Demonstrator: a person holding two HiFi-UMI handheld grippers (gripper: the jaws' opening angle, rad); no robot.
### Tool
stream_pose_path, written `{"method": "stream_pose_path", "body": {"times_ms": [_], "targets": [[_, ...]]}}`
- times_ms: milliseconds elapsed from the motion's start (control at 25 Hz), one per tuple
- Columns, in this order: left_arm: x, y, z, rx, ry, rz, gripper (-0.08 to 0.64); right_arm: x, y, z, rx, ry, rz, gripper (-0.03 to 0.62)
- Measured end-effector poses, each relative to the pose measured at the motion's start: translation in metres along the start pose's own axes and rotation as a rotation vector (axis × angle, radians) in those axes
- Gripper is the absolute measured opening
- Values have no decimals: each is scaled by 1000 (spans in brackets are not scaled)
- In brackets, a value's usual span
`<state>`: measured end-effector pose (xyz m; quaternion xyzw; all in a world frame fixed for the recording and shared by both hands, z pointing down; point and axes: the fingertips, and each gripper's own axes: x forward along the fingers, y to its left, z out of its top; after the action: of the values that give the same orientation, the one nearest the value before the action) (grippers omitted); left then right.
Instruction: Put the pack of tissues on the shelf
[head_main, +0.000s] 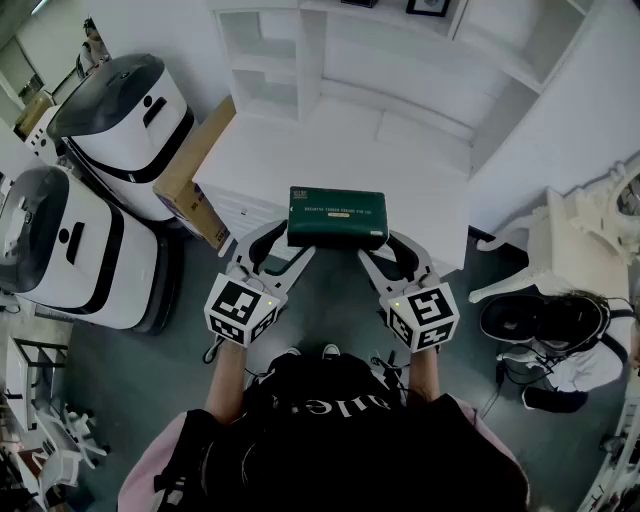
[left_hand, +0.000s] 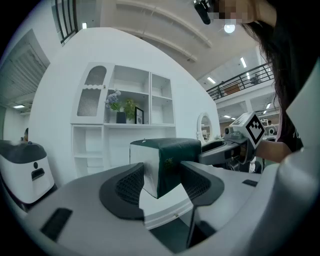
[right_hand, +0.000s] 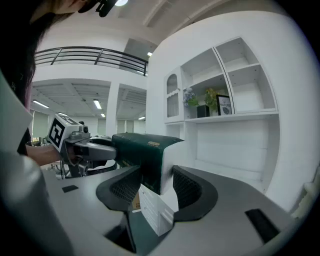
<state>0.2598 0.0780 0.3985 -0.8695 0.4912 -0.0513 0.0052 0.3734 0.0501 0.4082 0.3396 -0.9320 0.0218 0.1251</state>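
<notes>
The dark green pack of tissues (head_main: 337, 216) hangs level over the front edge of a white cabinet top (head_main: 330, 155), below the white shelf unit (head_main: 300, 60). My left gripper (head_main: 283, 240) grips its left end and my right gripper (head_main: 385, 245) its right end. In the left gripper view, a corner of the pack (left_hand: 170, 150) is wedged between the pads of the left gripper (left_hand: 162, 175). The right gripper view shows the other end of the pack (right_hand: 142, 147) pressed between the jaws of the right gripper (right_hand: 150, 182), with the shelf unit (right_hand: 230, 100) ahead.
Two white machines (head_main: 120, 110) (head_main: 60, 240) and a cardboard box (head_main: 195, 170) stand to the left of the cabinet. A white chair (head_main: 570, 230) and a dark object (head_main: 540, 320) are on the right. A plant and a picture frame (left_hand: 125, 110) occupy one shelf.
</notes>
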Motion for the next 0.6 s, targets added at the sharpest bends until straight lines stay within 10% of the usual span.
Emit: {"method": "stream_pose_path", "body": {"times_ms": [600], "targets": [[-47, 15, -12, -21, 2, 69, 227, 15, 46, 0, -11, 0, 52, 229]]}}
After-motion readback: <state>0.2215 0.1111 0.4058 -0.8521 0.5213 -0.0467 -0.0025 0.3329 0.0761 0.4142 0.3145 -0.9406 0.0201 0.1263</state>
